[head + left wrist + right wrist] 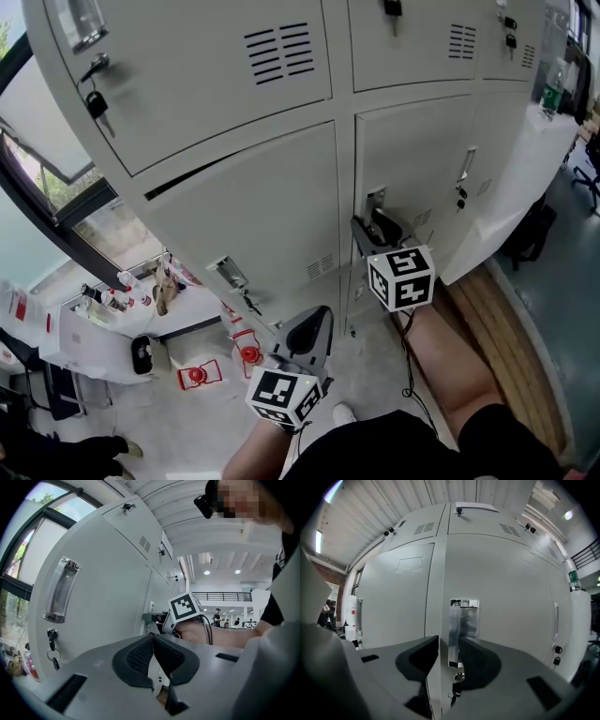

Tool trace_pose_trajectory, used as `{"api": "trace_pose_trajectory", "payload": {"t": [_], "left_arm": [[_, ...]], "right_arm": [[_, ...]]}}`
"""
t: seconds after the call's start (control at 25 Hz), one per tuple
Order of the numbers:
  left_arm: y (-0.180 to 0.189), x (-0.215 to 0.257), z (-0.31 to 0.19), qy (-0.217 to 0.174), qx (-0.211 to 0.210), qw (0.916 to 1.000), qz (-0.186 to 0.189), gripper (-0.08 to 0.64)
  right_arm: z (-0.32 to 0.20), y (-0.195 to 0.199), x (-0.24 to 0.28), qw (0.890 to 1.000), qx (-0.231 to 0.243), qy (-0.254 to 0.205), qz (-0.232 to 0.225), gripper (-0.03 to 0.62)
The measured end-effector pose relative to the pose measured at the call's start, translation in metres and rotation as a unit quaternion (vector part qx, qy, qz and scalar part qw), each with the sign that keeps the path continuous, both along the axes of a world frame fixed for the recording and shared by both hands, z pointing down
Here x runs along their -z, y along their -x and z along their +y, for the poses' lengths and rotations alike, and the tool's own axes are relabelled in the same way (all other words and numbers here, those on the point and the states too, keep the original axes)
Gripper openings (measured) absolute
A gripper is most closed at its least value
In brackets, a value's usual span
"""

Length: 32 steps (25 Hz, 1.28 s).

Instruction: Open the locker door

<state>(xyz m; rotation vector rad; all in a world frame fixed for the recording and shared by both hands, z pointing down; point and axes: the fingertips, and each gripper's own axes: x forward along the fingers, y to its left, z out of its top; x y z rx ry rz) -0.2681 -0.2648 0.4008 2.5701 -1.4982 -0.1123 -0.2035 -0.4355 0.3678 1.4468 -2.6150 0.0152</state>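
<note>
The locker door (417,155) is in the lower row and sits flush with the doors around it. Its upright chrome handle (462,632) is close to the door's left edge. The right gripper (449,644) is level with this handle, its jaws parted with the chrome strip standing between them. The right jaw is right against the handle's edge, while the left jaw shows a clear gap, so the handle isn't clamped. Just below the handle a key (457,678) hangs from the lock. In the head view the right gripper's marker cube (401,277) sits just below the handle, toward the person. The left gripper (153,639) is held lower and to the left of the handle, well away from it. Its two dark pads are pressed together with nothing between them. Left of the handle, the neighbouring door (253,206) has its own handle and a bunch of keys (246,298). Further left and lower, red things (199,375) lie on the pale floor (187,422).
</note>
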Motion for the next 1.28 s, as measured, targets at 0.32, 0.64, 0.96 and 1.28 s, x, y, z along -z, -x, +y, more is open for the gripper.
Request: {"api": "trace_pose_trajectory", "payload": {"t": [0.32,0.64,0.96,1.28], "left_arm": [[0.006,-0.004,-0.002,0.003,-0.005,1.0000,0.004,0.017],[-0.001,-0.005,-0.002,0.004,-0.016,0.9999,0.005,0.017],[-0.025,-0.002,0.003,0.000,-0.039,0.9992,0.005,0.017],[-0.061,0.002,0.010,-0.003,-0.066,0.9978,0.001,0.017]], "right_arm": [[-0.003,0.001,-0.002,1.000,-0.009,0.004,0.000,0.163],[0.008,-0.005,-0.002,1.000,0.012,0.011,-0.013,0.160],[0.036,-0.025,-0.002,0.999,0.039,0.010,-0.013,0.161],[0.067,-0.055,-0.001,0.998,0.064,0.001,-0.022,0.166]]}}
